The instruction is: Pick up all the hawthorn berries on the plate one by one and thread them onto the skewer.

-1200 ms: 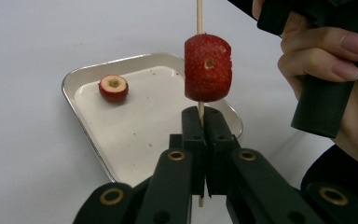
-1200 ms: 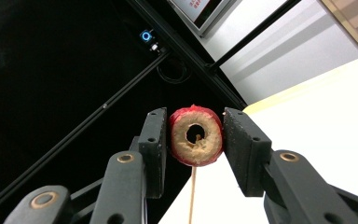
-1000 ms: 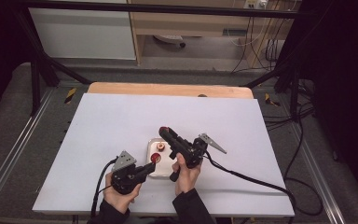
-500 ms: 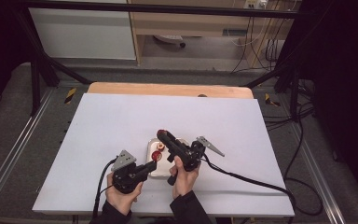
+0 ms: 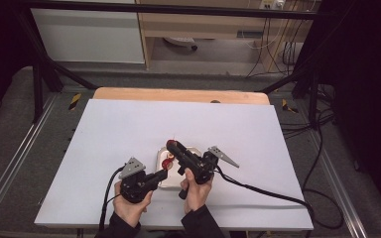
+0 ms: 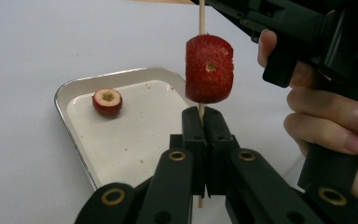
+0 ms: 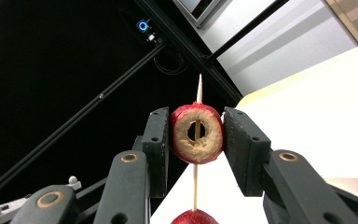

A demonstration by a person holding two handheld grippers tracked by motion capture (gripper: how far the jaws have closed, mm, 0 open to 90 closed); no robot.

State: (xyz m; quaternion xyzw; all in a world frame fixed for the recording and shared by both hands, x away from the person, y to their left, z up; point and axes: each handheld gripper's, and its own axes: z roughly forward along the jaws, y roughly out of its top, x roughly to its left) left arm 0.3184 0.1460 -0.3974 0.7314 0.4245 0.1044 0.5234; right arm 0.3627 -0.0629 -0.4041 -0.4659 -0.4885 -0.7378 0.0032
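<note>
Pinching skewer (image 6: 201, 18), left gripper (image 6: 204, 140) jaws together, right gripper (image 7: 196, 140) clamping hollow fruit ring (image 7: 196, 133)

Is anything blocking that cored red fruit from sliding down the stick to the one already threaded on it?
Nothing visible. The cored fruit, clamped in the right gripper, already has the skewer through its hole. Bare stick runs down to the lower fruit.
</note>
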